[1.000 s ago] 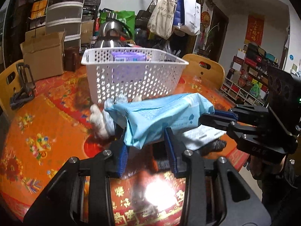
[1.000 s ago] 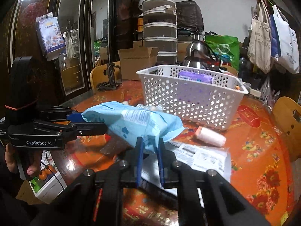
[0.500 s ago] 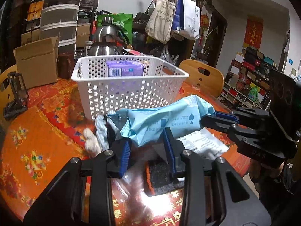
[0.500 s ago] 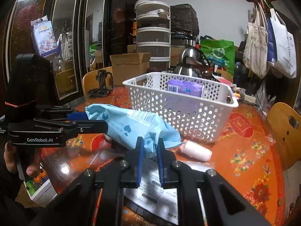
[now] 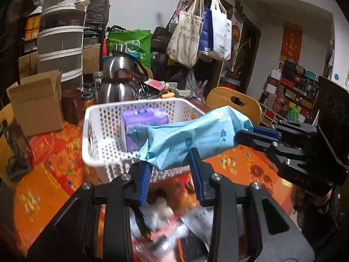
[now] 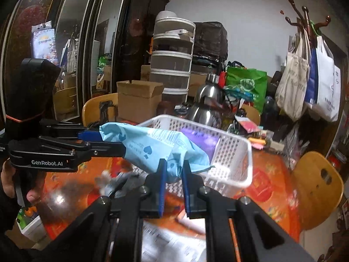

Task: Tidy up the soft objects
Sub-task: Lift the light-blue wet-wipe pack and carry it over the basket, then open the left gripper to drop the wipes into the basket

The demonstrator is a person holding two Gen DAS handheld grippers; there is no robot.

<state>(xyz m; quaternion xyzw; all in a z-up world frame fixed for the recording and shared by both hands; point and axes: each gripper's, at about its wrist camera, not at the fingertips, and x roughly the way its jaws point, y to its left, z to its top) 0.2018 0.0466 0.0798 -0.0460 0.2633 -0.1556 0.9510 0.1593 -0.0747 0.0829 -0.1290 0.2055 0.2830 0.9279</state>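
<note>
A light blue soft pack [image 5: 192, 139] hangs in the air between both grippers, raised above the table in front of the white perforated basket [image 5: 96, 135]. My left gripper [image 5: 170, 166] is shut on one end of the pack. My right gripper [image 6: 173, 167] is shut on the other end [image 6: 152, 148]; it also shows in the left wrist view [image 5: 250, 135]. A purple soft pack [image 5: 144, 122] lies inside the basket [image 6: 242, 159]. The pack hides part of the basket's near wall.
The table has an orange-red flowered cloth [image 5: 54, 174]. Blurred small items and a printed paper sheet [image 6: 170, 246] lie below the grippers. A cardboard box [image 5: 37, 104], steel kettles [image 5: 120, 80] and wooden chairs [image 6: 316, 185] stand around the basket.
Both grippers have lifted the blue pack up from near the table to the height of the basket's rim and moved it toward the basket. The table items have dropped lower in view.
</note>
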